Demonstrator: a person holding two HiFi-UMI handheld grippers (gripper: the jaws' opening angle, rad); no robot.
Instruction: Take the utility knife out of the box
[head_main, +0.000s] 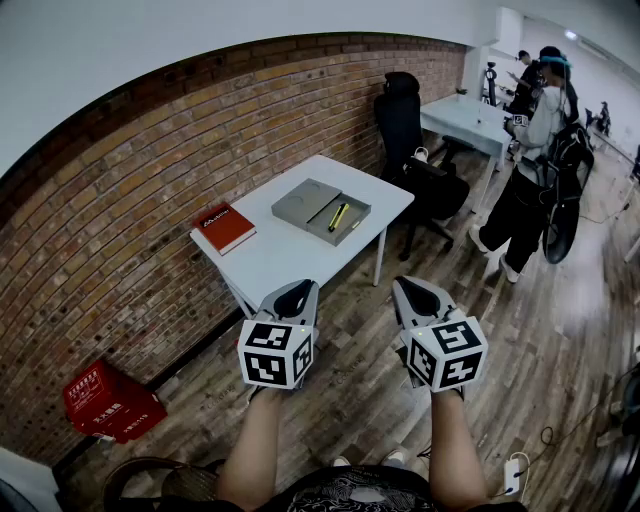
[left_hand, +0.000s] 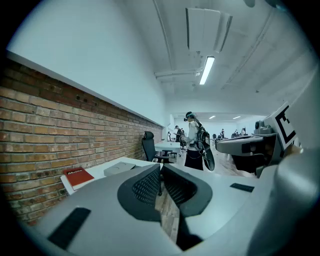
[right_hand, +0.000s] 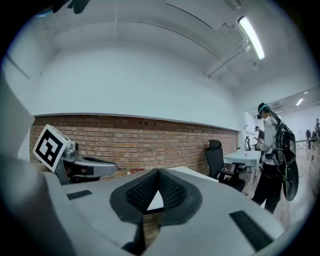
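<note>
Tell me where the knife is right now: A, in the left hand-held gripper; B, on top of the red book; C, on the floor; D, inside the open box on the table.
D: the knife lies inside the open box on the table.

No wording can be read. The red book (head_main: 224, 227) on the bench (head_main: 285, 262), upper left of centre in the head view, carries white cover print too small to read. The white characters on the red crate (head_main: 108, 402), lower left, are equally illegible.
</note>
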